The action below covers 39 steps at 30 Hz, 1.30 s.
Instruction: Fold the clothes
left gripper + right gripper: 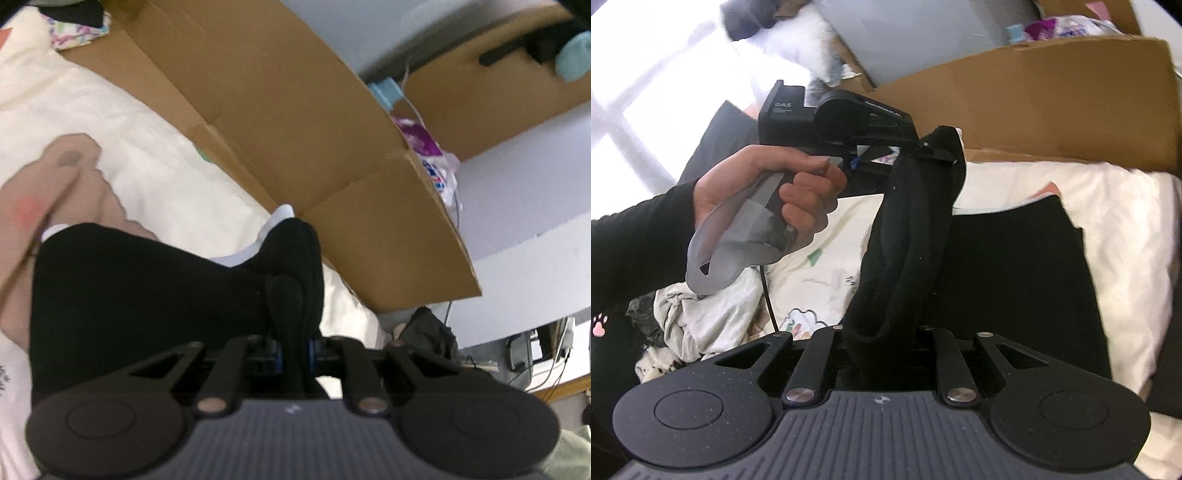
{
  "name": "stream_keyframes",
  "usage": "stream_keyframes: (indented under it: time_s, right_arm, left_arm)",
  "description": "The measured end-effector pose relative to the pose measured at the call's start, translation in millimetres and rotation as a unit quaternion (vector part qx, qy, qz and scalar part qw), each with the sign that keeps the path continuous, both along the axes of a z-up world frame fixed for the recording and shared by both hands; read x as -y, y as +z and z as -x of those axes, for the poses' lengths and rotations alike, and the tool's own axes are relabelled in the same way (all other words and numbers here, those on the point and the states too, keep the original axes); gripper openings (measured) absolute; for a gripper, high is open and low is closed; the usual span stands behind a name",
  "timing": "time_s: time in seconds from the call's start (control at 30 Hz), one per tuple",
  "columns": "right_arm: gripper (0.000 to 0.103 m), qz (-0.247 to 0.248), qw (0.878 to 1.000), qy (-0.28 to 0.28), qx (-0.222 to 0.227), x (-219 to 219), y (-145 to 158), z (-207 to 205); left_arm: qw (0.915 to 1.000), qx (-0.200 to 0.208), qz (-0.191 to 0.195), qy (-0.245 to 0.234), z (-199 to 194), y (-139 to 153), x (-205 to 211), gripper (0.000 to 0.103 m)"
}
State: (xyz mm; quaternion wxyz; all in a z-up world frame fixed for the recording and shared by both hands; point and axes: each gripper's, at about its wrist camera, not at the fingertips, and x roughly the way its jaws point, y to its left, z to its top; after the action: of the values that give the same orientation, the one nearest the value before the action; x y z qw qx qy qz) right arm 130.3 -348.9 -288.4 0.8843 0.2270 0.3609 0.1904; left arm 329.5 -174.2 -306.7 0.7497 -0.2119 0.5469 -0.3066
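Left gripper (295,347) clamped on black garment (147,295), right gripper (882,343) clamped on it too, cardboard box (295,129) edge at 1 o'clock, white bedding (1108,206) beneath.

We count two tongs (938,155) (293,354), one black garment (1015,266) and two cardboard boxes (295,122) (491,96). At nine o'clock we see one crumpled white cloth (698,314).
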Motion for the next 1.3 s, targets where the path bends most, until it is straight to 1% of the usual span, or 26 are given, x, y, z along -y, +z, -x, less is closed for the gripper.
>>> stream_keyframes:
  time_s: [0.3,0.47,0.57,0.67,0.73,0.77,0.87,0.9,0.93,1.07,1.17,1.23,1.3]
  right_arm:
    - [0.012,-0.011,0.998,-0.039,-0.048,29,-27,11]
    - [0.012,-0.002,0.994,-0.073,-0.077,43,-43,16]
    - [0.012,-0.002,0.991,-0.088,-0.098,50,-53,17]
    - [0.014,-0.007,0.988,-0.101,-0.119,57,-64,19]
    - [0.015,-0.011,0.986,-0.107,-0.129,61,-70,21]
    - [0.016,-0.015,0.985,-0.109,-0.134,61,-72,21]
    - [0.020,-0.025,0.981,-0.118,-0.150,64,-79,22]
    - [0.022,-0.030,0.980,-0.123,-0.155,65,-81,22]
    - [0.025,-0.034,0.978,-0.128,-0.160,66,-83,22]
    - [0.026,-0.040,0.975,-0.146,-0.164,76,-83,29]
    - [0.029,-0.039,0.975,-0.152,-0.160,81,-79,34]
    - [0.030,-0.039,0.974,-0.154,-0.159,81,-78,35]
    - [0.033,-0.038,0.975,-0.151,-0.158,80,-76,34]
  left_arm:
    - [0.9993,0.006,-0.017,-0.032,14,-27,39,0.012]
    - [0.9991,0.006,-0.018,-0.038,19,-45,57,0.012]
    - [0.9982,0.009,-0.033,-0.049,22,-55,69,0.013]
    - [0.9971,0.018,-0.054,-0.050,24,-63,79,0.019]
    - [0.9976,0.017,-0.051,-0.045,23,-67,81,0.030]
    - [0.9978,0.016,-0.049,-0.042,22,-69,82,0.033]
    - [0.9983,0.023,-0.039,-0.038,20,-64,79,0.042]
    - [0.9980,0.032,-0.038,-0.039,19,-58,78,0.047]
    - [0.9977,0.040,-0.037,-0.041,18,-53,77,0.053]
    - [0.9939,0.081,-0.039,-0.063,14,-29,60,0.056]
    - [0.9871,0.116,-0.075,-0.081,10,-16,39,0.061]
    - [0.9817,0.136,-0.103,-0.084,8,-12,21,0.064]
    - [0.9775,0.147,-0.127,-0.082,5,-10,3,0.067]
